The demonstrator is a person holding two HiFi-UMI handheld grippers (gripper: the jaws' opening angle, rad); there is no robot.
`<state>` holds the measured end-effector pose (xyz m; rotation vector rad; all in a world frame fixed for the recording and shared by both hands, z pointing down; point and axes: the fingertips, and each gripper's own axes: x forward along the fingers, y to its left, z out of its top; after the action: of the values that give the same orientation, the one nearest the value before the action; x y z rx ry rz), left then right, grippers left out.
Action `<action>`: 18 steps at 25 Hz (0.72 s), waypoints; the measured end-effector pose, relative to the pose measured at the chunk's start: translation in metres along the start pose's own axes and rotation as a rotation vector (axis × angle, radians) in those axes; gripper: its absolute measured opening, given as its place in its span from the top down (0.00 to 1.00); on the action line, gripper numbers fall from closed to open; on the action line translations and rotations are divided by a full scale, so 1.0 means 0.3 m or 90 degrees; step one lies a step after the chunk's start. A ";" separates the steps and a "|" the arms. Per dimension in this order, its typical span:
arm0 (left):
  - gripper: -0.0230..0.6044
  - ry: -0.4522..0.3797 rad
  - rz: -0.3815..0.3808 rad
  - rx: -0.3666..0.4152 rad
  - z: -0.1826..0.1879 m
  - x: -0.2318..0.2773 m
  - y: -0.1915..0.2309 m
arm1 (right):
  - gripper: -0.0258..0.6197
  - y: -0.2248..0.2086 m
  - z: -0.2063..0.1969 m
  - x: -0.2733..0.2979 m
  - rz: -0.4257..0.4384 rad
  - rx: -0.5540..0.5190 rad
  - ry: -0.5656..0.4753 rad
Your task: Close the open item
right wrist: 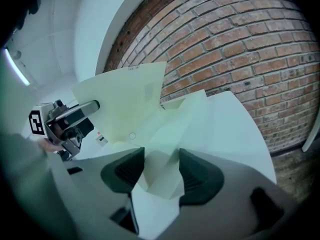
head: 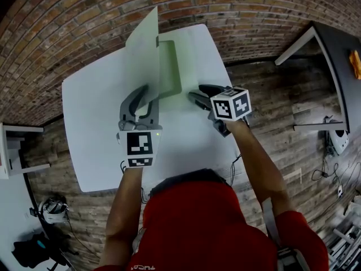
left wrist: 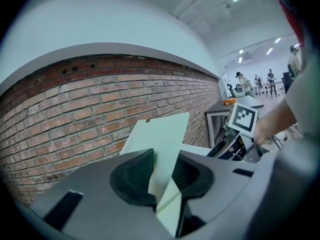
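Observation:
A pale green cardboard box [head: 169,66] lies on the white table [head: 96,129] with its lid [head: 141,52] standing up. My left gripper [head: 148,97] is at the lid's near edge. In the left gripper view the lid [left wrist: 162,134] passes between the pads [left wrist: 134,176], and the left gripper [left wrist: 162,176] is shut on it. My right gripper [head: 194,95] is at the box's near right corner. In the right gripper view that corner [right wrist: 157,176] fills the gap of the right gripper [right wrist: 160,174], whose jaws stand fairly wide. Whether its pads press on the corner does not show.
A brick wall [head: 84,16] runs behind the table. A dark table [head: 338,44] stands at the right over the wooden floor [head: 282,112]. White shelving [head: 14,151] is at the left edge. Several people stand far off in the left gripper view [left wrist: 245,81].

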<state>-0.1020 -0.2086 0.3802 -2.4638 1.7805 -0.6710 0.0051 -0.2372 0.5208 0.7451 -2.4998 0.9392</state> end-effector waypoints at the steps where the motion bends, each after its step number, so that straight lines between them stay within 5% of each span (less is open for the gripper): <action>1: 0.82 0.001 -0.003 0.001 -0.001 0.004 -0.006 | 0.61 -0.001 -0.002 0.001 0.000 -0.001 0.000; 18: 0.82 0.028 -0.056 0.022 -0.026 0.085 -0.139 | 0.61 -0.007 -0.006 0.001 0.016 -0.011 0.005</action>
<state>-0.0609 -0.2157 0.4067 -2.5366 1.6677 -0.7616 0.0064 -0.2374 0.5232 0.7048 -2.5137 0.9268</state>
